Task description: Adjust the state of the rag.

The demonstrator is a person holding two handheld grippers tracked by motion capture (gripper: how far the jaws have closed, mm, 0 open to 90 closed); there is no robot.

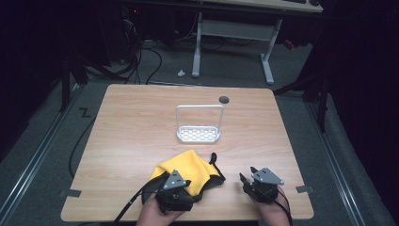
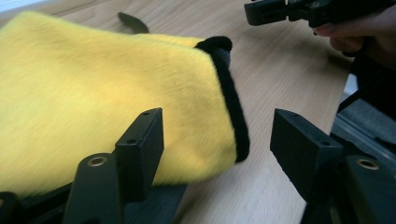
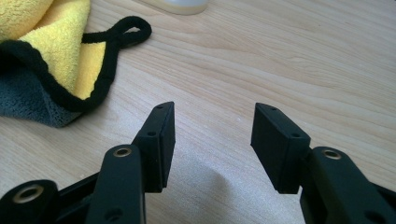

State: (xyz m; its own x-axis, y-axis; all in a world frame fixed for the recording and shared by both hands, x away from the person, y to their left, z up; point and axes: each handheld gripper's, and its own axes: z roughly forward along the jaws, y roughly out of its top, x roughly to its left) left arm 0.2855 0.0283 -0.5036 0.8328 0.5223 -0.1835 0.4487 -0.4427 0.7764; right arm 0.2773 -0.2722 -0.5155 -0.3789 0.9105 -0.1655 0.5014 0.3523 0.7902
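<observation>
Yellow cloth [image 1: 188, 165] with a black trim and a grey underside lies crumpled on the near part of the wooden tabletop [image 1: 131, 122], a little left of the middle. In the right gripper view a loop of the black trim [image 3: 126, 31] rests flat on the wood beside the cloth's folded edge.

Over the near edge of the cloth sits the left tool [image 2: 217, 144], held in the person's left hand [image 1: 157, 214]. Its jaws are released and stand wide apart; in the left gripper view the trimmed corner of the cloth lies in front of and between them, but neither pad presses on it.

To the right, well apart from the cloth, the right tool [image 3: 212, 133] is held low above bare wood in the person's right hand [image 1: 273, 212]. Its jaws are spread too, with nothing between them except the tabletop's grain.

Farther back, near the middle of the tabletop, stands a small white rack [image 1: 198, 125] with a perforated base and a tall wire frame. Behind it a dark round hole [image 1: 224, 99] shows in the wood near the far edge.
</observation>
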